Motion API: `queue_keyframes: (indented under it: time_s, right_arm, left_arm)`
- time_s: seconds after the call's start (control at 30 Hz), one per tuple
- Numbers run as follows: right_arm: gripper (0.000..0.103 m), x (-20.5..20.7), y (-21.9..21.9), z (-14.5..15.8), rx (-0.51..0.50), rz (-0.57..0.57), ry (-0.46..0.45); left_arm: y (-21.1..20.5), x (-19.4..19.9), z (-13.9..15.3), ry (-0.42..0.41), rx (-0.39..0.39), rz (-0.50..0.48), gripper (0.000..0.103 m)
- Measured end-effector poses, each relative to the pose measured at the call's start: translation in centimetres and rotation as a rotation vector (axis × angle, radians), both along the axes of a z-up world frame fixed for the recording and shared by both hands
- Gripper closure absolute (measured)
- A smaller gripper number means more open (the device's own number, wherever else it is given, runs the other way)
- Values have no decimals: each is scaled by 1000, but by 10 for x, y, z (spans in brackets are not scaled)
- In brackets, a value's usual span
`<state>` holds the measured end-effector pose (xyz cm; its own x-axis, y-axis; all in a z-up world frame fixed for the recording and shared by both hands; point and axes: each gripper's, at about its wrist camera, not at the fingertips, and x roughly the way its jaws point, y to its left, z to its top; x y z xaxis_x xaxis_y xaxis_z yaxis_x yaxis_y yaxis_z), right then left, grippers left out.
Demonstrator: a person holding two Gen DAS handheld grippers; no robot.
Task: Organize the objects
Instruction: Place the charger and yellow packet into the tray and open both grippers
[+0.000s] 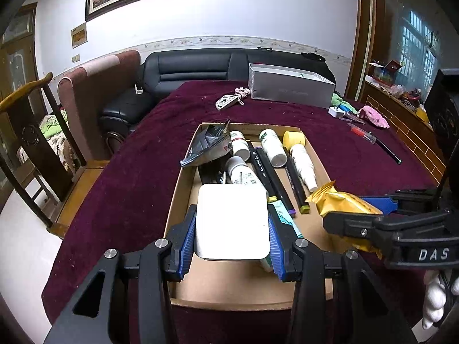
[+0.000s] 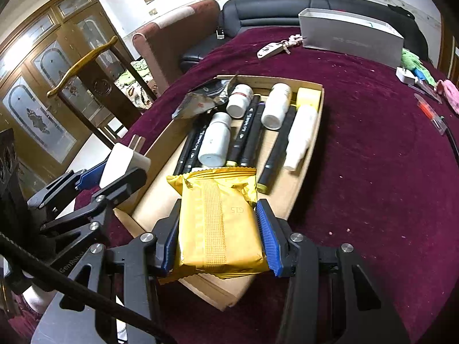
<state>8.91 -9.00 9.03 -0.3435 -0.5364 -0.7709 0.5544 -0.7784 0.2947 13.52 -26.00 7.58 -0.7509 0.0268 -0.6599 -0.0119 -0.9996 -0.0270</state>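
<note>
My left gripper [image 1: 232, 226]: clamped on white charger [image 1: 233, 221].
My right gripper [image 2: 219, 238]: clamped on yellow packet [image 2: 219, 229].
Cardboard tray [image 2: 289, 197]: directly beneath both; bare floor nearest right.

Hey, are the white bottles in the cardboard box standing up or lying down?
Lying down. The white bottles rest on their sides among the black markers in the cardboard box, round ends facing the camera.

"DAS" stands in white letters on the right claw [image 1: 355, 215]. "GenRobot" runs along the left claw [image 2: 114, 172]. The yellow packet [image 2: 221, 223] bears "G15", seen mirrored.
</note>
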Motion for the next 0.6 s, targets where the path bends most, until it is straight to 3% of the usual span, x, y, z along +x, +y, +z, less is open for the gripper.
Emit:
queue_keyframes:
  time_s: [0.6]
  right_arm:
    - [55, -11, -20, -15, 45, 0, -14]
  left_arm:
    - [-4, -37, -20, -59, -38, -15, 64]
